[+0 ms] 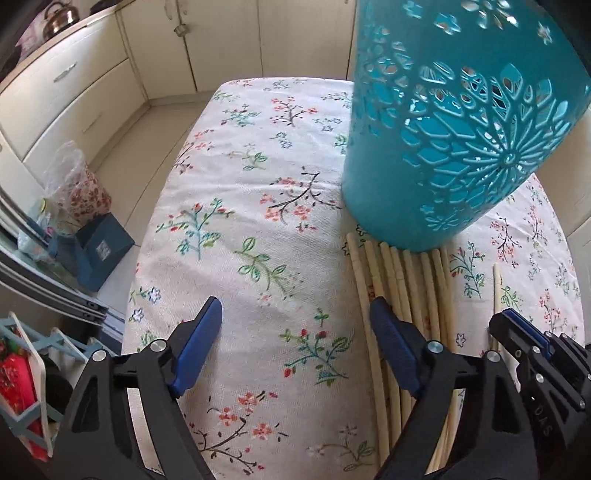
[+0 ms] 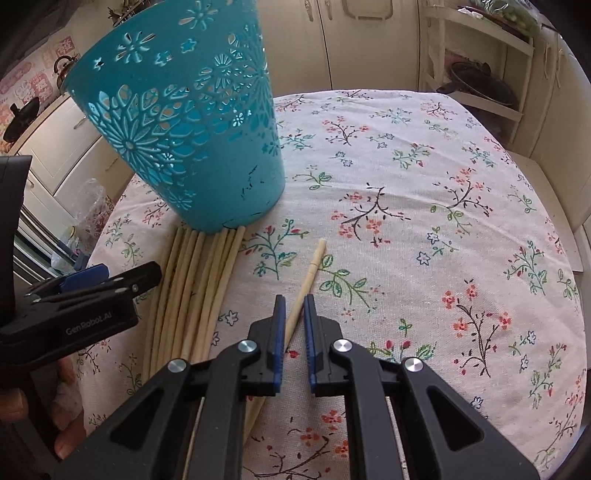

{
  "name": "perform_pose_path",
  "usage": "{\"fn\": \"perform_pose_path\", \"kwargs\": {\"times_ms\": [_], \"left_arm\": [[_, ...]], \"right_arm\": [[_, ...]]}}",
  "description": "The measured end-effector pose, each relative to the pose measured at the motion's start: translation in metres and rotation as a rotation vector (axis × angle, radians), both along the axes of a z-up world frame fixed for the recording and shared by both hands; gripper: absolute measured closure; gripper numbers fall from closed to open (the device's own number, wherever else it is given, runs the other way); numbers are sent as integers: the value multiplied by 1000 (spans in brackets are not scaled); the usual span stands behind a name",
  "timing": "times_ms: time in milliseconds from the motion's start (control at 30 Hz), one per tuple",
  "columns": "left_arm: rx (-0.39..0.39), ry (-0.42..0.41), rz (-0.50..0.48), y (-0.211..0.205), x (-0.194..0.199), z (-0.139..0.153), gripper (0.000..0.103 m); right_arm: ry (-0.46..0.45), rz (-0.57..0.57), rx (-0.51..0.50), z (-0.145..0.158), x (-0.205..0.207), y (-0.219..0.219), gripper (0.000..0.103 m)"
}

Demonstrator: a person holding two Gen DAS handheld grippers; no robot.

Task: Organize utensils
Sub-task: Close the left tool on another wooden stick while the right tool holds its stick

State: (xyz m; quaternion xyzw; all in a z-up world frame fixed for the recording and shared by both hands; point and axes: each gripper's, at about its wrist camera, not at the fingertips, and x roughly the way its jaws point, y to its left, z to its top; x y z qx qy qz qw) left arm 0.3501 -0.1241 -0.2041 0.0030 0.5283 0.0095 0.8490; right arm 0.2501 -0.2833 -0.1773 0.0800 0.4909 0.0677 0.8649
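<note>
Here, closest to the right wrist camera, the right gripper (image 2: 293, 306) has its two blue pads on either side of one pale chopstick (image 2: 309, 275). The pads are close together, with a thin gap on each side of the stick, so I cannot tell if they are squeezing it yet. This single chopstick lies flat on the flowered tablecloth (image 2: 424, 206), a little apart from the others, with its far tip pointing away from the camera.

Just to its left lies a bundle of chopsticks (image 2: 195, 280), side by side on the cloth. Their far ends reach the bottom of the blue holder (image 2: 184, 122).

The left gripper (image 1: 295, 317) is spread wide with nothing between its blue pads. In the left wrist view it hangs over the cloth, and its right finger sits over the near part of the bundle (image 1: 402, 280). In the right wrist view the same gripper (image 2: 92, 284) shows from the side, at the left edge, next to the bundle. The right gripper (image 1: 517, 325) peeks in at the lower right of the left wrist view, beside the lone chopstick (image 1: 496, 284).

Farther back, the blue holder (image 1: 443, 129) stands on the table. It is a tall teal cup with flower shapes cut through its wall.

Behind the table are cream cupboards (image 1: 85, 88). A shiny kettle (image 1: 61, 18) sits on the counter at the far left.
</note>
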Motion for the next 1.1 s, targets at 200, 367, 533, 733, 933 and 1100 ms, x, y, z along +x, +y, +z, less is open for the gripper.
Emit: {"fn": "perform_pose_path", "kwargs": {"times_ms": [200,367,533,733,933,1100], "left_arm": [[10,-12,-54,-10,3,2,57],[-28,-3,-126,0,7,7,84],[-102,3,-278,1,10,7,93],[-80,19,-391,-4,8,8,95],[4,28,-308,-10,14,12,88],[27,-9,-296,-21,10,13,98]], "right_arm": [[1,3,12,0,1,-1,92],[0,-1,15,-1,1,-3,92],[-3,-7,19,-2,2,-3,92],[-6,-8,22,-3,3,-3,92],[-6,-8,23,-2,3,-3,92],[-12,-9,29,-2,5,-4,92]]}}
